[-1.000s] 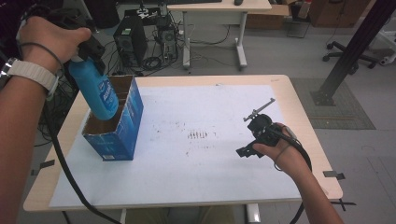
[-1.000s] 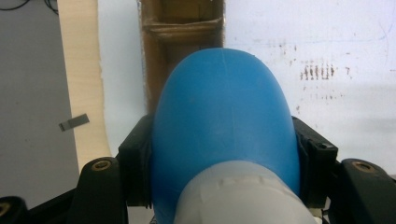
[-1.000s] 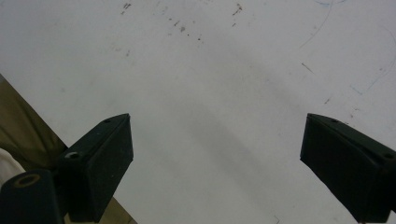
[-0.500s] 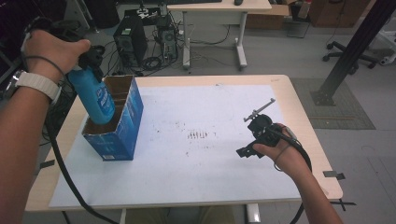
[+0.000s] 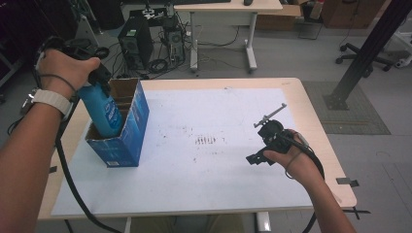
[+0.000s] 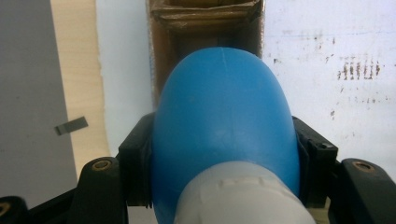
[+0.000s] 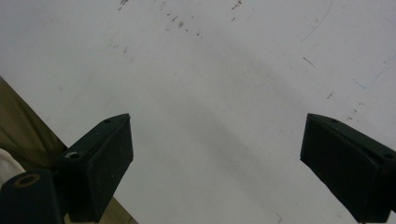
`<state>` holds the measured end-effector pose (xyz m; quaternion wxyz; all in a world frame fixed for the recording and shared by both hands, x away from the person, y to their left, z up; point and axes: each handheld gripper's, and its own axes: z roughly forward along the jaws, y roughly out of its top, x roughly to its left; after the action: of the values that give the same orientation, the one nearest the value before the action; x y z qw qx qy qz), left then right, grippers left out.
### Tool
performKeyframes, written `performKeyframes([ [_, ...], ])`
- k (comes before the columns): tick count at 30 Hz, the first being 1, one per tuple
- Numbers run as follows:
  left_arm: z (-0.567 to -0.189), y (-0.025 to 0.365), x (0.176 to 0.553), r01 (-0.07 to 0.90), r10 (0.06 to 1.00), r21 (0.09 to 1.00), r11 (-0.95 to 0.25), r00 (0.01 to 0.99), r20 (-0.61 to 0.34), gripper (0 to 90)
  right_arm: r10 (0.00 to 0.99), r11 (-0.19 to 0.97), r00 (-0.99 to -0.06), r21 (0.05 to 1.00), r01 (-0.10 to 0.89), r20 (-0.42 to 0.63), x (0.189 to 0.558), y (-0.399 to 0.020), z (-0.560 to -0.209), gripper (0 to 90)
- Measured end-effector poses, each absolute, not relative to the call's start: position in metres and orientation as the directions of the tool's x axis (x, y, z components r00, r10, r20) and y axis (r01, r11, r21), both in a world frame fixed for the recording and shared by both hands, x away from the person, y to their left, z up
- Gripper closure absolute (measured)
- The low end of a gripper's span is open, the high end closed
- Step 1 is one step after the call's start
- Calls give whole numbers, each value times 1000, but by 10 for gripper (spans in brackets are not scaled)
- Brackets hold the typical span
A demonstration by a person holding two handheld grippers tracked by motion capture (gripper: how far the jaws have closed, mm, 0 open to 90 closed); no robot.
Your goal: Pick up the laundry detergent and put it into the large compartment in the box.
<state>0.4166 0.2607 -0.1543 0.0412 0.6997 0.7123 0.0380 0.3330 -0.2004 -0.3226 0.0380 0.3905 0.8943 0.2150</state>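
Left gripper view | smooth rounded blue bottle [image 6: 224, 135] | corrugated cardboard box [image 6: 205, 18]

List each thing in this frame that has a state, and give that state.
Blue bottle: upright, lower part inside the box, clamped near its top.
Cardboard box: open at the top, standing on the table's left side.
Left gripper: shut on the bottle.
Right gripper: open, empty, above the white table cover.
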Motion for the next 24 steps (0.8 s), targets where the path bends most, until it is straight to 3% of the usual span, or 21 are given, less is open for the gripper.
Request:
performKeyframes([
  [24, -202, 267, 422, 994, 1000, 103, 20, -19, -3, 375, 719, 599, -688, 412, 686, 101, 332, -202, -325, 94],
])
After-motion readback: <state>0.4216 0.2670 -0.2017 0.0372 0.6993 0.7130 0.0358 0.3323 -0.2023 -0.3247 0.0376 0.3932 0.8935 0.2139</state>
